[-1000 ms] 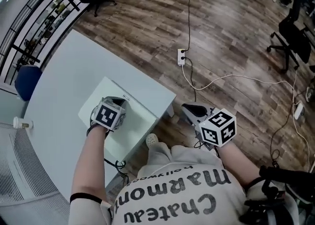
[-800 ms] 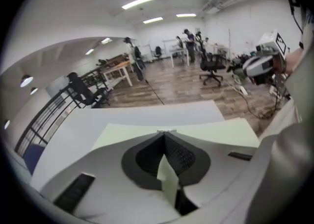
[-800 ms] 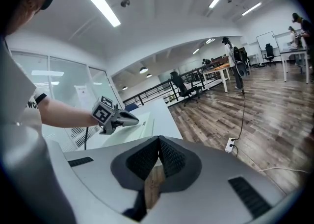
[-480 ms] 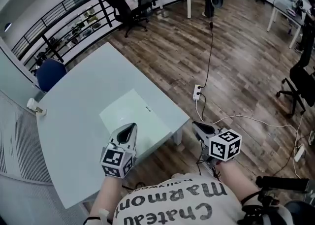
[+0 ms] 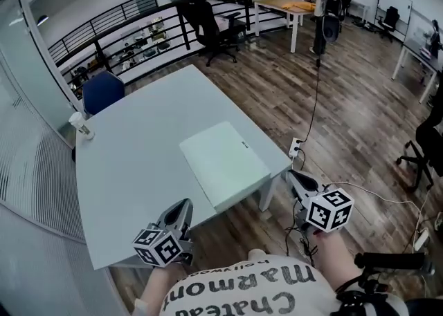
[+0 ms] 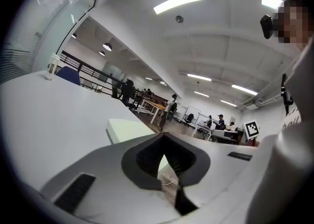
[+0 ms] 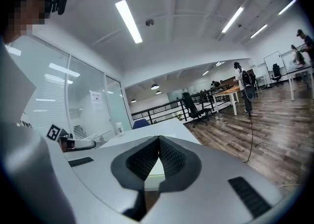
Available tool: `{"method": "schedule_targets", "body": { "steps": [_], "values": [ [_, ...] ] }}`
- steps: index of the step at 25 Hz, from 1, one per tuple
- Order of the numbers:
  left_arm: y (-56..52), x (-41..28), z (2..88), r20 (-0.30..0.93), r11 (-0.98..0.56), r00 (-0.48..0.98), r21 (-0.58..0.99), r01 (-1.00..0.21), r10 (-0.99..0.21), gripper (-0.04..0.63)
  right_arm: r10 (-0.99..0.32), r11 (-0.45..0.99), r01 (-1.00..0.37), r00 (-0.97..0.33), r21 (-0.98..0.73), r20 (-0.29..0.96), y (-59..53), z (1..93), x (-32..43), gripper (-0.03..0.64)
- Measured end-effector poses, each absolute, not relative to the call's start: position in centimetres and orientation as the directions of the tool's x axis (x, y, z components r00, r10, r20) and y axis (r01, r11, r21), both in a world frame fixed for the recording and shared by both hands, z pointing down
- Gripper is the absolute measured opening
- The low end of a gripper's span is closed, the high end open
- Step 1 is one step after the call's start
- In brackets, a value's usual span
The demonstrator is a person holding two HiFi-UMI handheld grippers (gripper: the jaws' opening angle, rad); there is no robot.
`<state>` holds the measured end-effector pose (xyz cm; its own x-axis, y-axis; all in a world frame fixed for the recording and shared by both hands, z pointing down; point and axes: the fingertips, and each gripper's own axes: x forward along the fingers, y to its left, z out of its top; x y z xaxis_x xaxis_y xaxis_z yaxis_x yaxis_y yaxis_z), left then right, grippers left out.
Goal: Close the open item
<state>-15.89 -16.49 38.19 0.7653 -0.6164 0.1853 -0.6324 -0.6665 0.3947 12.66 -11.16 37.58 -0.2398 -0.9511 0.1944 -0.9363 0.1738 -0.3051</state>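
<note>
A flat pale-green item (image 5: 223,162) lies shut on the white table (image 5: 138,162), near the table's front right corner. In the left gripper view the same flat item (image 6: 128,131) shows beyond the jaws. My left gripper (image 5: 183,205) hovers at the table's near edge, apart from the item, jaws shut on nothing. The left gripper (image 6: 163,137) shows its pads meeting at the tip. My right gripper (image 5: 292,176) hangs off the table's right side over the wooden floor, also shut and empty. In its own view the right gripper (image 7: 159,138) has its pads pressed together.
A small white bottle (image 5: 81,125) stands at the table's far left corner, with a blue chair (image 5: 102,91) behind it. A power strip (image 5: 295,149) and cables lie on the floor right of the table. A black office chair (image 5: 211,28) and a standing person (image 5: 325,10) are farther off.
My left gripper has come off the flat item and drawn back toward my body. The head view has tipped up, so more of the table and room shows.
</note>
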Motion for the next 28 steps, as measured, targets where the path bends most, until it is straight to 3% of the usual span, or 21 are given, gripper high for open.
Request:
{"method": "schedule_targets", "body": {
  "steps": [13,28],
  "values": [
    [-7.1,-23.3,37.9,0.169,-0.708,0.800,0.385,-0.592,-0.576,0.000,-0.947,0.148,-0.945,-0.221,-0.293,0.235,-0.5,38.9,2.6,-0.002],
    [-5.4,-23.7,40.0,0.193,-0.751,0.841,0.381,-0.539,-0.506,0.000,-0.942,0.121,-0.963,-0.188,-0.241,0.278,3.3,39.9,-0.5,-0.002]
  ]
}}
